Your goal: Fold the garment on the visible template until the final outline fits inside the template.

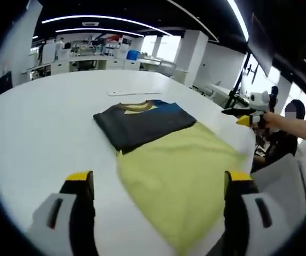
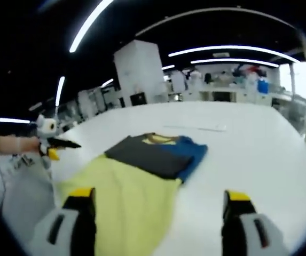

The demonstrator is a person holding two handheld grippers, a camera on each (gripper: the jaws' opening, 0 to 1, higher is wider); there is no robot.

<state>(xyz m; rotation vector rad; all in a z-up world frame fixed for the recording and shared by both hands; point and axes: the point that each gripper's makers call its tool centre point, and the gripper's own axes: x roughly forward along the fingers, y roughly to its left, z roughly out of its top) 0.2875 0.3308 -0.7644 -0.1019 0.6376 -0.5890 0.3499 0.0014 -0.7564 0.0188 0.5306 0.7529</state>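
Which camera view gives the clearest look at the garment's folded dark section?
The left gripper view: the dark section lies near centre, its edges sharp over the yellow-green part, with a blue strip alongside. The right gripper view shows that dark section smaller and blurrier, between the open jaws of the right gripper.

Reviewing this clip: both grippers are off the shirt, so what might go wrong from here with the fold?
1. The yellow lower part of the T-shirt hangs near the white table edge; it could slide off.
2. No template outline is discernible under the garment, so fit is hard to judge.
3. Both the left gripper and right gripper are open and held back; a one-sided grab could undo the dark folded section.
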